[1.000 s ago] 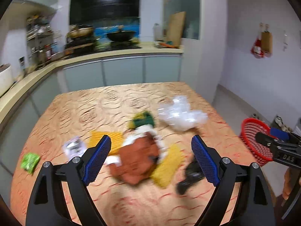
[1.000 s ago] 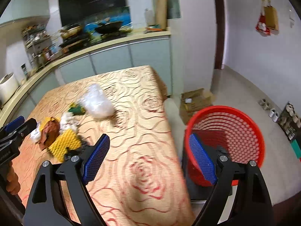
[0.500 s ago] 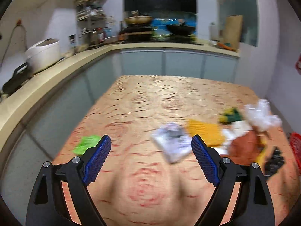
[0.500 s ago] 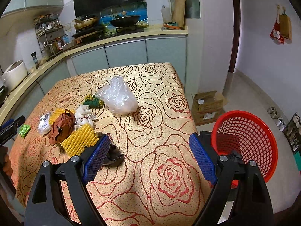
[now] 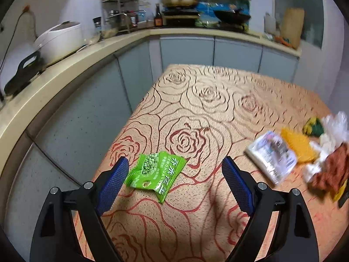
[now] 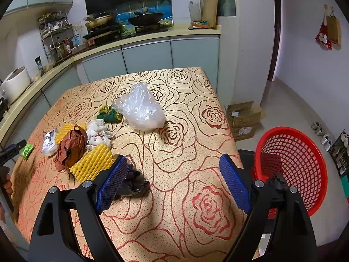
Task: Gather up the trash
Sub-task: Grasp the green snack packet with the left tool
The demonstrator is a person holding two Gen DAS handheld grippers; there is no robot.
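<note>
Tabletop: beige cloth, woven, printed with red and brown rose outlines.

Far left, near the tabletop's left edge: flat green foil snack packet, glossy, printed with peas and white lettering; it lies between the blue ribbed pads of the left gripper, untouched, closer to the left pad. That gripper's jaws stand wide apart and hold nothing.

Left-centre cluster, in the right wrist view: crinkled white printed sachet; yellow foam fruit netting, ridged; rumpled rust-brown bag resting against it; wadded white tissue; small green-and-yellow knotted wrapper.

Centre: puffed clear plastic bag, wrinkled, translucent.

Near centre: dark crumpled plastic scrap, just beside the left pad of the right gripper, whether touching cannot be told. This gripper is spread wide and empty.

Right, off the tabletop: round red plastic mesh basket with dark scraps at its near rim.
</note>
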